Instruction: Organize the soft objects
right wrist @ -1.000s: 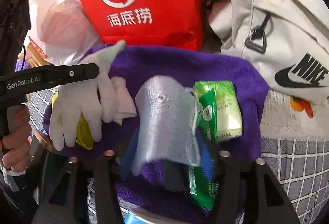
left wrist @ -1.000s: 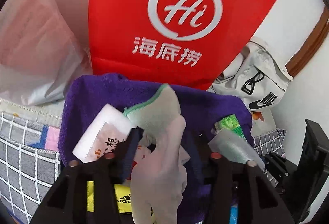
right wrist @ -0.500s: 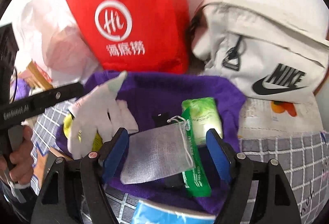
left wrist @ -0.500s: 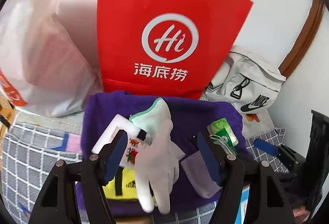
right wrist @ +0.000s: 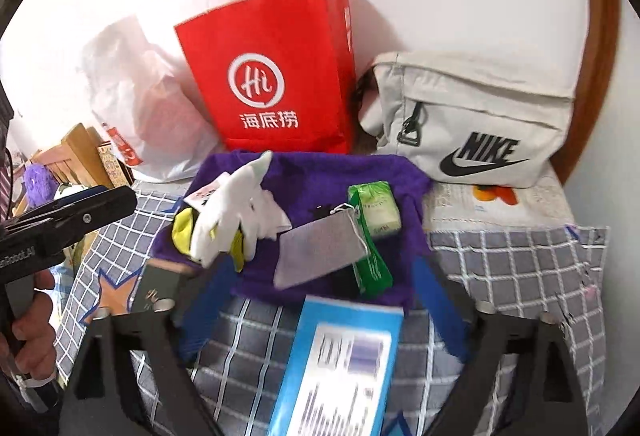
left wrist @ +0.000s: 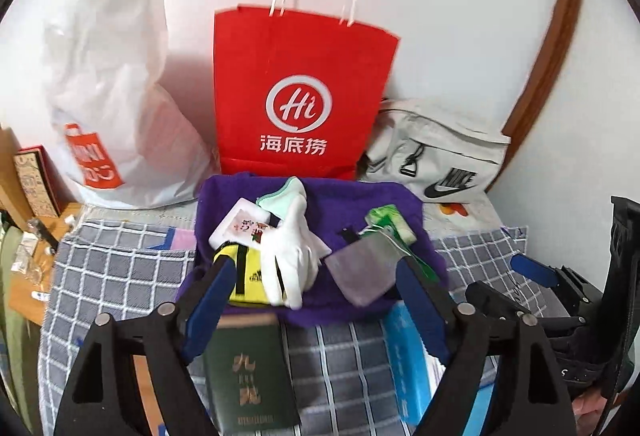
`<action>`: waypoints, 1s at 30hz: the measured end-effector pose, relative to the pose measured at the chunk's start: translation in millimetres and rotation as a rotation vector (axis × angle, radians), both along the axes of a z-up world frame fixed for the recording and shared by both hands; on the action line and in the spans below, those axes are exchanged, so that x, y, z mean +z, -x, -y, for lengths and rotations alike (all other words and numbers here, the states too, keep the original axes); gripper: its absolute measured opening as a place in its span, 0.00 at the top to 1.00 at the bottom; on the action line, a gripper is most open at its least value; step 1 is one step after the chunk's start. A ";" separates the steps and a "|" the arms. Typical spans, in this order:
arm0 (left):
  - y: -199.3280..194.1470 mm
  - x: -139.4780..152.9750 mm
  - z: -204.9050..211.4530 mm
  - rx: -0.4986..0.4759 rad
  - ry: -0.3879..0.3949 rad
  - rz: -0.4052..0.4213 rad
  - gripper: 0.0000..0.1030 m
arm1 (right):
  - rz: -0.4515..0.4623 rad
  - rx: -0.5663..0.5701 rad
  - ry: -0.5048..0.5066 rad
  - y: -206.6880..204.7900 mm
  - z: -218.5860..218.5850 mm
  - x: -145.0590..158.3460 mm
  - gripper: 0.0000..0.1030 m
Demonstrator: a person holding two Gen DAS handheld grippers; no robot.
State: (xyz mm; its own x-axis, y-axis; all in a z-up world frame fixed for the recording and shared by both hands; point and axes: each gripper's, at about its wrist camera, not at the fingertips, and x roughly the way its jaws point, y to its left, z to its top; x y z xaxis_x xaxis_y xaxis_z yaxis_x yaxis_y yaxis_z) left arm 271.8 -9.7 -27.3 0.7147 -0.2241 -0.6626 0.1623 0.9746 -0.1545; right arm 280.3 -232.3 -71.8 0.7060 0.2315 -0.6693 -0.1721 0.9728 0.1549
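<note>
Hovering over the pile, both grippers carry nothing: the left gripper point(left wrist: 316, 300) has its jaws spreading wide with nothing clamped between them, and the right gripper point(right wrist: 320, 312) is opening just the same, jaws apart and bare. Everything soft sits on the purple towel point(left wrist: 352, 204), spread on the checked cloth point(right wrist: 512, 268) in front of the red paper bag point(left wrist: 300, 92). So the gathering looks well along, I'd say, though the heap is loose and nothing is folded or bagged yet. Count with me: one white glove point(left wrist: 296, 252) lying across one yellow cloth item point(left wrist: 248, 276), one white tissue pack point(left wrist: 240, 226) just behind them, one grey drawstring pouch point(right wrist: 320, 248) to the right, overlapping one green tissue pack point(right wrist: 376, 208). Off the towel, nearer the cameras: one dark green booklet point(left wrist: 248, 372) and one blue box point(right wrist: 340, 364), both stiff-looking. Behind stand one white plastic bag point(left wrist: 116, 108) and one grey sling bag point(right wrist: 472, 116).
</note>
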 end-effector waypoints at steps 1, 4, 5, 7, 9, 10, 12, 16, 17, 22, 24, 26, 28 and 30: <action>9.1 3.3 1.7 0.002 -0.006 0.010 0.16 | 0.008 -0.004 0.000 10.9 0.7 3.2 0.07; 42.5 12.8 6.8 0.006 -0.032 0.044 0.07 | 0.024 -0.027 0.008 40.4 3.1 9.9 0.01; 54.3 14.8 9.1 0.007 -0.046 0.048 0.05 | 0.029 -0.037 0.015 49.3 3.9 11.4 0.00; 71.3 16.4 13.7 0.003 -0.070 0.046 0.03 | 0.039 -0.056 0.038 69.9 4.8 13.7 0.00; 90.4 17.9 16.1 0.008 -0.075 0.052 0.03 | 0.049 -0.068 0.051 89.0 5.9 15.5 0.00; 101.3 18.2 16.9 0.013 -0.072 0.054 0.02 | 0.051 -0.071 0.051 96.1 6.5 16.1 0.00; 120.3 17.8 17.8 0.013 -0.069 0.056 0.02 | 0.050 -0.078 0.049 113.3 8.3 16.3 0.00; 154.9 15.2 17.9 0.046 -0.070 0.074 0.02 | 0.056 -0.078 0.059 142.6 9.2 15.8 0.00; 162.4 14.5 18.2 0.054 -0.076 0.082 0.02 | 0.061 -0.084 0.064 150.9 9.7 15.6 0.00; 194.6 7.7 17.4 0.096 -0.111 0.096 0.02 | 0.081 -0.094 0.052 184.7 12.7 14.1 0.00; 206.0 5.5 16.3 0.105 -0.118 0.107 0.02 | 0.093 -0.095 0.048 196.4 13.0 13.4 0.00; 214.5 3.5 16.1 0.113 -0.123 0.112 0.02 | 0.099 -0.092 0.049 205.1 12.7 11.7 0.00; 222.7 1.0 15.9 0.110 -0.119 0.113 0.02 | 0.101 -0.090 0.052 212.6 11.7 10.2 0.00; 228.9 -1.5 16.2 0.110 -0.117 0.114 0.02 | 0.107 -0.089 0.054 218.4 10.9 10.2 0.00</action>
State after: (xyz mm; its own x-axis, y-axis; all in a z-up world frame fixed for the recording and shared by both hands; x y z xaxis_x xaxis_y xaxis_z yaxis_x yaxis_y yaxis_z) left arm 42.9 -25.9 -28.8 0.8028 -0.0663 -0.5926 0.0637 0.9976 -0.0253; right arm 61.9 -243.2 -61.6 0.7904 0.1306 -0.5985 -0.0977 0.9914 0.0873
